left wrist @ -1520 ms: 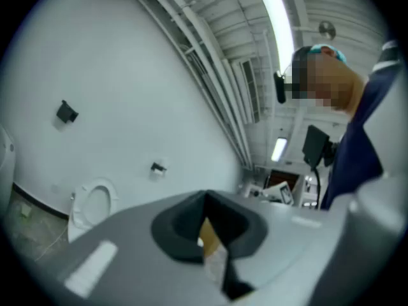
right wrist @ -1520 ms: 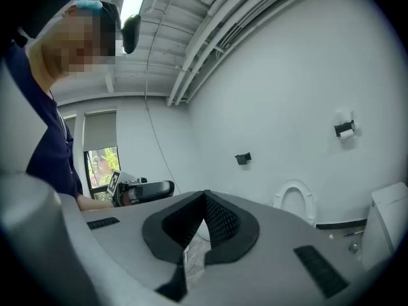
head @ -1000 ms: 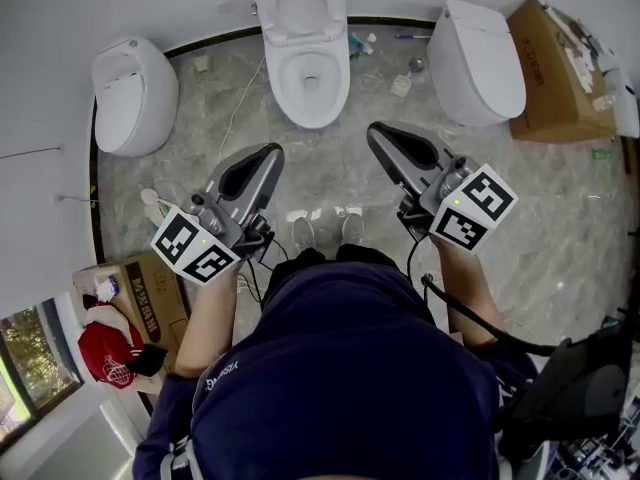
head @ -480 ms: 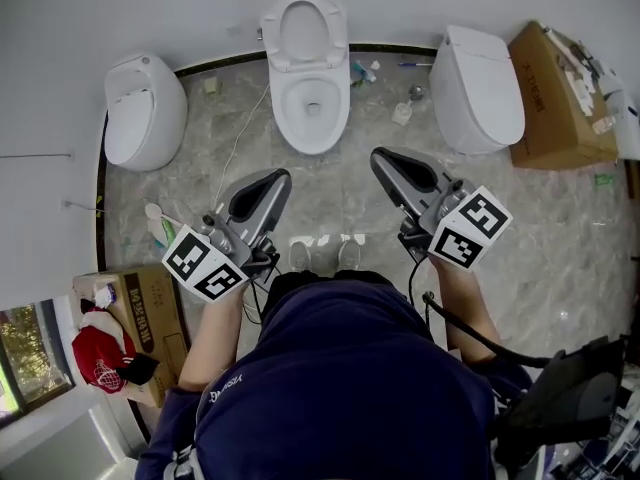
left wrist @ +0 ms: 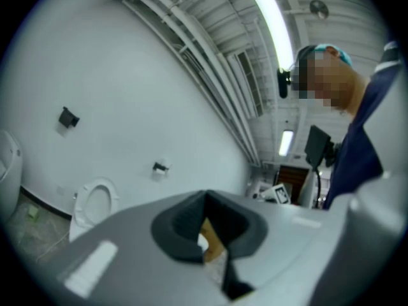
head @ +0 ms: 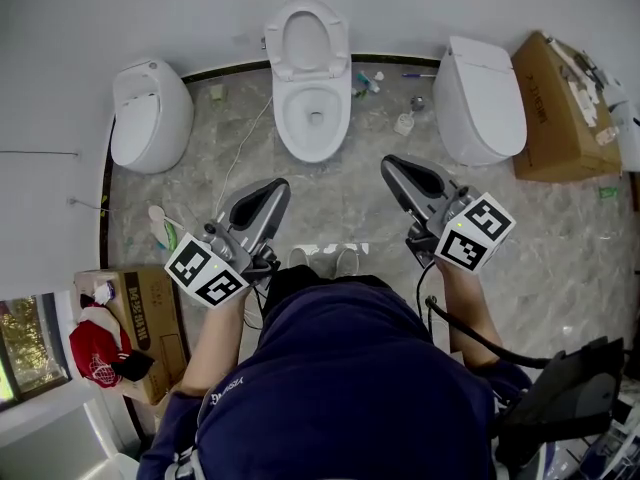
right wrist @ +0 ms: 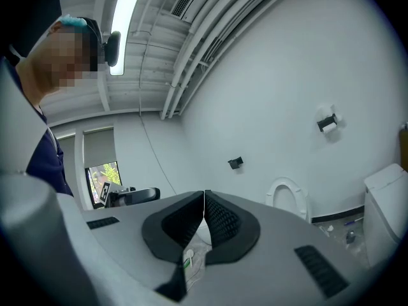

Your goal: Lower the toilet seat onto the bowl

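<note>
The middle toilet stands against the far wall, its white seat [head: 307, 36] raised upright above the bowl [head: 313, 118]. Both grippers hover level over the marble floor, short of the bowl and apart from it. My left gripper [head: 272, 190] is to the bowl's lower left and my right gripper [head: 394, 165] to its lower right. The raised seat [left wrist: 95, 203] shows far off to the left past my left gripper [left wrist: 204, 195], whose black pads meet at the tip. My right gripper [right wrist: 204, 195] has its ribbed pads pressed together on nothing, with the seat [right wrist: 288, 199] beyond on the right.
A lidded toilet [head: 150, 113] stands at the left and another [head: 480, 98] at the right. A cardboard box [head: 560, 93] is at the far right, another [head: 140, 298] at the lower left. Small bottles [head: 405, 121] and a white cable [head: 240, 128] lie on the floor.
The whole scene has slid down the picture as the head view shifted. Both grippers keep about the same gap from the bowl, jaws unchanged. The seat is still raised.
</note>
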Demonstrator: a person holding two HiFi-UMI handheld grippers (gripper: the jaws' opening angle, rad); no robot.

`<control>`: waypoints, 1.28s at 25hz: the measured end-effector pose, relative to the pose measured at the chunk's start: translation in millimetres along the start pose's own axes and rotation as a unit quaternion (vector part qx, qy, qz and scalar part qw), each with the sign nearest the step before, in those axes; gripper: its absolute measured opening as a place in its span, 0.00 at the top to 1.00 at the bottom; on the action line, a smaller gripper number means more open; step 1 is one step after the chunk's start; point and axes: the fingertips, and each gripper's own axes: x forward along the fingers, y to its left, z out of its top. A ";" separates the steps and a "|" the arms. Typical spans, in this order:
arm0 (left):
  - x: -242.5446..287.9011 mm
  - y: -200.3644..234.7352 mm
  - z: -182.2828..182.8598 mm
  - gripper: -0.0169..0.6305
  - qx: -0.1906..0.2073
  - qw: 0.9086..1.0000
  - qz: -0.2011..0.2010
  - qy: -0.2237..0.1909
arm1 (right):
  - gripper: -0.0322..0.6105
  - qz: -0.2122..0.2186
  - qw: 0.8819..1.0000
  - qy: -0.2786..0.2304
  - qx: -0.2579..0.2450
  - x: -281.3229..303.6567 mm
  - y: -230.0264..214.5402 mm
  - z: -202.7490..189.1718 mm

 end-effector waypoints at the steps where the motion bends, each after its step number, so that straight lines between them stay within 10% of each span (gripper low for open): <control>1: 0.1 1.2 -0.1 0.97 -0.002 1.000 0.003 -0.001 | 0.94 0.001 1.000 0.002 0.000 0.6 -1.4 0.0; 32: 41.4 85.8 -1.0 0.97 -0.032 0.999 0.003 -0.007 | 0.94 -0.022 0.999 0.041 0.000 57.6 -70.5 -3.2</control>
